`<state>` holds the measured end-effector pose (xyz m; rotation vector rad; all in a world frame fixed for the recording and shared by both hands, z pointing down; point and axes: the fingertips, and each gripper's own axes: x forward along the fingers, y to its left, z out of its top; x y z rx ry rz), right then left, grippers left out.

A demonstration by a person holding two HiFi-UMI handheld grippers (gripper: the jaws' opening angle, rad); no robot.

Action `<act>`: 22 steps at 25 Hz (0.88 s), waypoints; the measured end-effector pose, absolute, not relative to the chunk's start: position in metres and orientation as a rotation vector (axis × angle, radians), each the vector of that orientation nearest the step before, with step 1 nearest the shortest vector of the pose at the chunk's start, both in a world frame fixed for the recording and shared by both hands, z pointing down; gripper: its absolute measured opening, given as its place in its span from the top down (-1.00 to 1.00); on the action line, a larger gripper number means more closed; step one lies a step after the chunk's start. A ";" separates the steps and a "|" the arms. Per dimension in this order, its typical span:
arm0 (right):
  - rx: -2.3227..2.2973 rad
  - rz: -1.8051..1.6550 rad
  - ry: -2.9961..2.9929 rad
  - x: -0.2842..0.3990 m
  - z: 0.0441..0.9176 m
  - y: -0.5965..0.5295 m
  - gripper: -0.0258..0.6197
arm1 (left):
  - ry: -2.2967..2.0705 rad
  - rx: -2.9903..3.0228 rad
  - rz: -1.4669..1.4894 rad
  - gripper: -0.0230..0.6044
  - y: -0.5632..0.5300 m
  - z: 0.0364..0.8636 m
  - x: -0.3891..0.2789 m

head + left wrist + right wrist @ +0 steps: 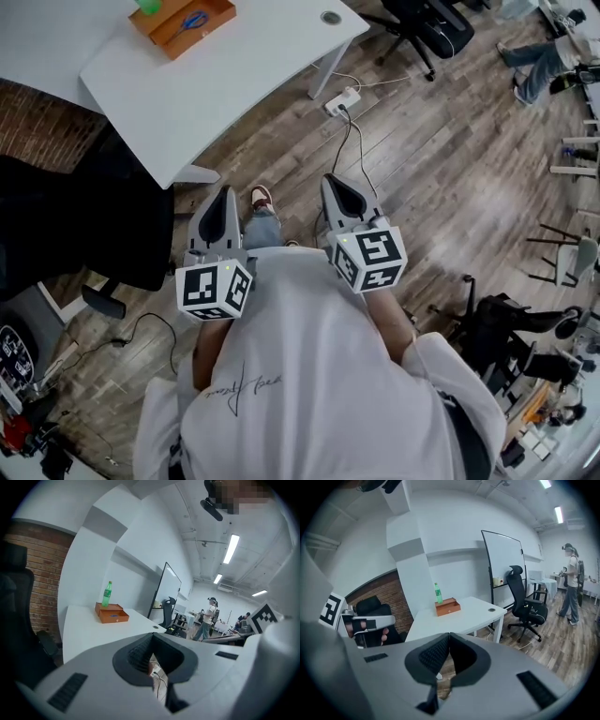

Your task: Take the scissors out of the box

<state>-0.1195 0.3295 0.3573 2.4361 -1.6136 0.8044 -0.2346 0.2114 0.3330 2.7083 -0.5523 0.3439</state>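
A: Where are the scissors (194,19) right now?

B: They lie inside the box (183,23) with their blue handles showing. The box sits toward the far edge of the desk (216,84), well apart from us. A green bottle (148,6) stands just beside it on the side away from us.

A: And our grippers?

B: We hold both in front of our body, above the wooden floor (441,178) and short of the desk's near edge. The left gripper (223,202) has its jaws pressed together with nothing between them. The right gripper (342,192) is the same, pads meeting and empty.

A: Why closed, if we mean to pick something up?

B: We judge it a travelling posture. There is nothing within reach yet, so there is no reason to spread the jaws. Both grippers already point toward the desk, and each gripper view has the box (447,606) near its middle, which suggests we are lining up on it.

A: So how far along are we?

B: Not started, we judge. The scissors are in the box, and we first have to get to the desk.

A: What will the pick call for?

B: The box is open on top, so we can go in from above with one gripper opened. The scissors lie flat and low inside the walls, so we probably need a steep approach. The bottle stands close enough that a careless reach could tip it.
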 end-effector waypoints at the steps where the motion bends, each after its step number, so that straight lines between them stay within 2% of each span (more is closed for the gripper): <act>1: 2.433 0.804 -1.615 -0.117 0.357 0.323 0.89 | -0.558 2.703 0.340 0.90 0.205 0.333 -0.233; 22: 2.404 0.779 -1.643 -0.059 0.352 0.202 0.89 | -0.511 2.684 0.316 0.90 0.094 0.330 -0.174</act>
